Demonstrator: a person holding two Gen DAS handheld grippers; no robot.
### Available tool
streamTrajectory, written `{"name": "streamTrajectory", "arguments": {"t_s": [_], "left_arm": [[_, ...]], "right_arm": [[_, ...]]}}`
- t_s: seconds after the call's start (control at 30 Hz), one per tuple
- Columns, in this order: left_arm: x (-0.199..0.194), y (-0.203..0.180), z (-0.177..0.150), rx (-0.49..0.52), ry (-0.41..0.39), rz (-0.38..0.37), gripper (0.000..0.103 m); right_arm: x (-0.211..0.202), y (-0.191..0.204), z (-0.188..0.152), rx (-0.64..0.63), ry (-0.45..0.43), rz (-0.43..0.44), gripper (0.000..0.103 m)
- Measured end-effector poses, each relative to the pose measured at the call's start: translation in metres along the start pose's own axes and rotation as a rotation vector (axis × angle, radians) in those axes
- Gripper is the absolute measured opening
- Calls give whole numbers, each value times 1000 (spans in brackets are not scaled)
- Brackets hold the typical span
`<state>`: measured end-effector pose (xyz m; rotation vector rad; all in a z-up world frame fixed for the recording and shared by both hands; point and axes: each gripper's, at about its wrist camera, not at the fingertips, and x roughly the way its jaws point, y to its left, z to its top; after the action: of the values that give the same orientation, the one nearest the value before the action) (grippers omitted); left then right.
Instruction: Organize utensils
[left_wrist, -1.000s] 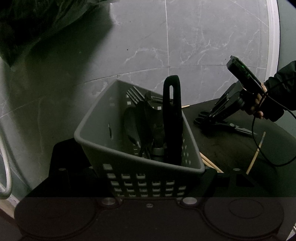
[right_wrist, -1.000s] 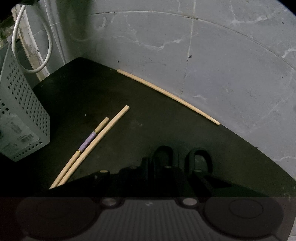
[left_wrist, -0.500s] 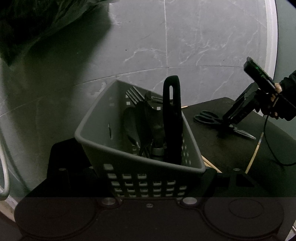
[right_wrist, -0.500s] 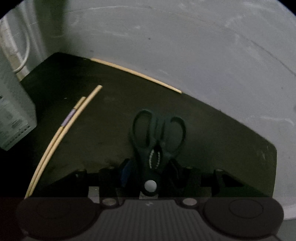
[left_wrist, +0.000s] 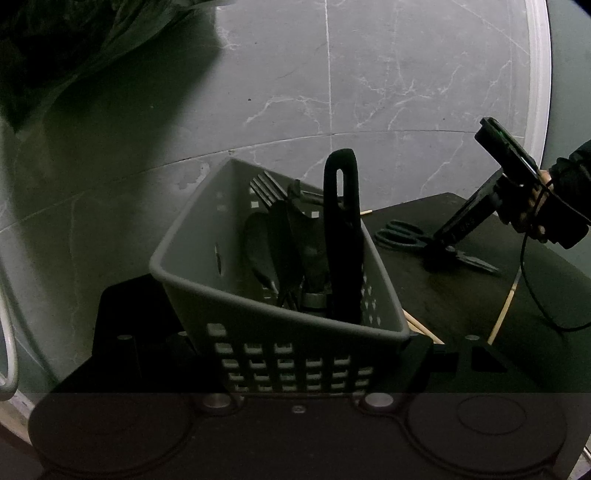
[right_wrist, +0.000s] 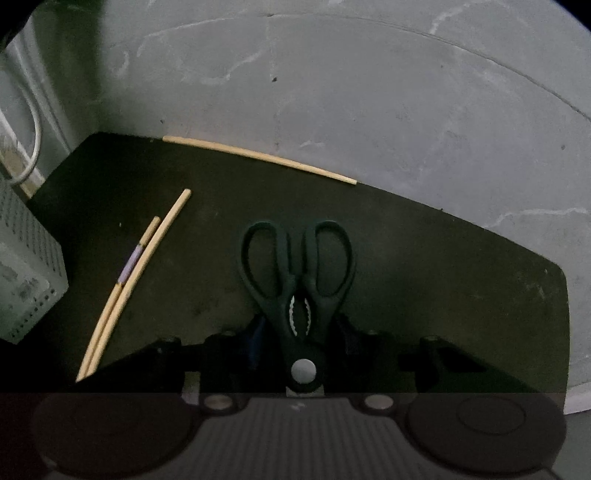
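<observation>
Our right gripper (right_wrist: 299, 354) has its jaws closing, with the scissors (right_wrist: 297, 280) lying between them on the dark table (right_wrist: 461, 280). The fingers flank the shank just ahead of the pivot, and we cannot tell whether the pads press on it yet. The scissors' long axis runs straight along our line of sight, loops pointing away toward the table's far edge, blades back under the gripper. In the left wrist view the same right gripper (left_wrist: 441, 247) comes down on the scissors (left_wrist: 424, 243) near the table's right side, so this hand is clearly the nearer one.

Our left gripper (left_wrist: 295, 369) is clamped on the near wall of the grey basket (left_wrist: 192, 266), which sits at the table's left end, tilted, holding a fork (left_wrist: 266, 188) and a black spatula handle (left_wrist: 341, 206). Three chopsticks lie loose: a pair (right_wrist: 129, 280) between basket and scissors, one (right_wrist: 258, 157) along the far edge.

A second ago the right gripper was shut with only the loops showing ahead of it; since then it has opened, slid back along the scissors and begun closing. The basket has not moved.
</observation>
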<state>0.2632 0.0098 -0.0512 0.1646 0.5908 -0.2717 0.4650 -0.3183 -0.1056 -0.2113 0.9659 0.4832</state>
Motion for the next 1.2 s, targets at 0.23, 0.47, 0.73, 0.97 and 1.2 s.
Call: {"name": "streamTrajectory", "arguments": {"t_s": [0.23, 0.47, 0.73, 0.97, 1.2], "left_arm": [[-1, 1, -1, 4, -2, -4, 78], [-2, 1, -2, 4, -3, -6, 78], [-1, 1, -2, 1, -5, -9, 78], [-2, 1, -3, 6, -8, -13, 78], [-3, 1, -3, 9, -10, -15, 78]], "right_arm": [[-2, 19, -6, -103, -3, -50, 40], [-6, 22, -6, -100, 64, -53, 43], [-7, 19, -8, -49, 83, -45, 31], [-11, -14, -10, 248, 26, 130, 30], [-19, -35, -28, 562, -133, 402, 30]]}}
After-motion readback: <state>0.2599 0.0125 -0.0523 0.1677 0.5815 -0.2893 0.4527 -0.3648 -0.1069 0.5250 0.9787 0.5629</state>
